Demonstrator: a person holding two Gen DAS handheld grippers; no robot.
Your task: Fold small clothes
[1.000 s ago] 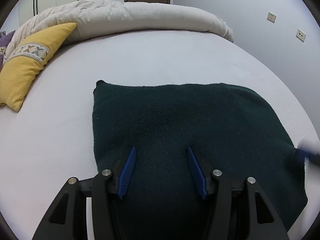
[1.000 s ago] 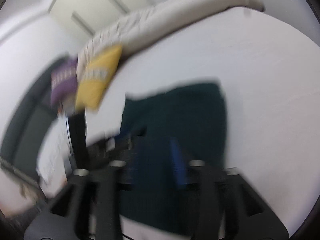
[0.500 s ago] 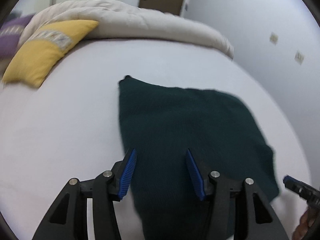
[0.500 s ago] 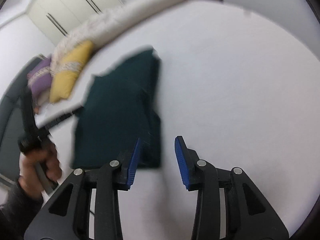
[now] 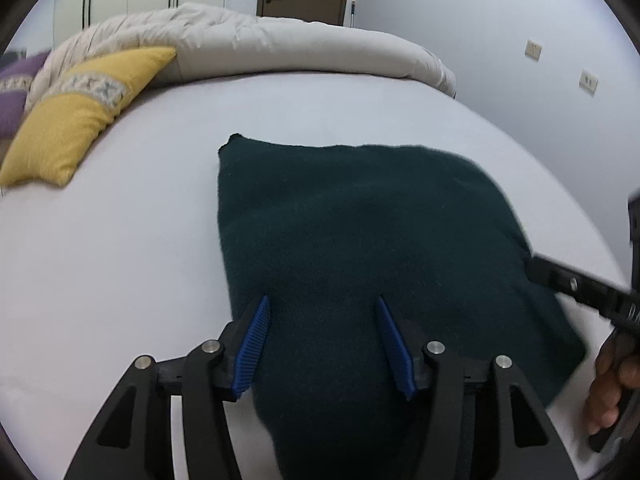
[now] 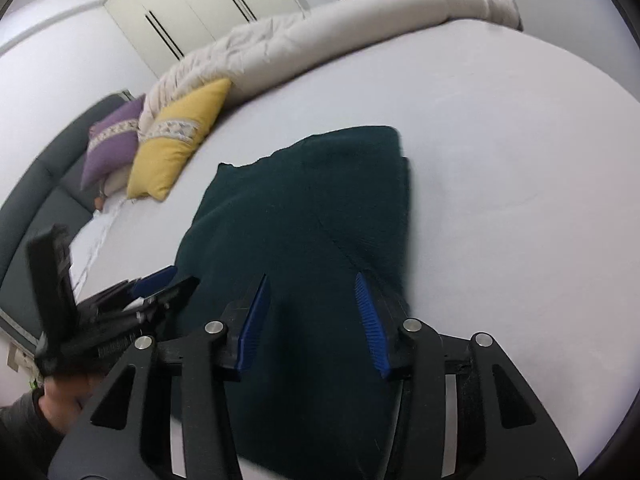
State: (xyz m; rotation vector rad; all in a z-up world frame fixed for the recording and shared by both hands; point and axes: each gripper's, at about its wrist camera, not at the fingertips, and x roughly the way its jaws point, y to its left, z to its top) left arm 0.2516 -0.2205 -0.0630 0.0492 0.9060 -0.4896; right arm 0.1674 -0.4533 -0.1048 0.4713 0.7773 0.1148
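A dark green knitted garment (image 5: 360,220) lies folded flat on the white bed sheet (image 5: 140,240). My left gripper (image 5: 322,302) hovers over its near left part. Its jaws are opening, and only the cloth beneath shows between the blue pads, untouched by them. In the right wrist view the garment (image 6: 304,208) runs away from my right gripper (image 6: 311,278), which is over the near right part. Those jaws are opening too, with cloth below them and nothing pinched. Each gripper shows in the other's view: the right gripper (image 5: 576,288) at the garment's right edge, the left gripper (image 6: 160,284) at its left edge.
A yellow cushion (image 5: 76,120) and a purple cushion (image 6: 112,140) lie at the far left of the bed. A beige duvet (image 5: 280,48) is bunched along the far edge. A dark headboard (image 6: 40,184) curves round on the left, and a wall stands close on the right.
My right gripper swung off to the bare sheet right of the garment, then came back over its near right part. The left gripper shifted slightly over the near left part.
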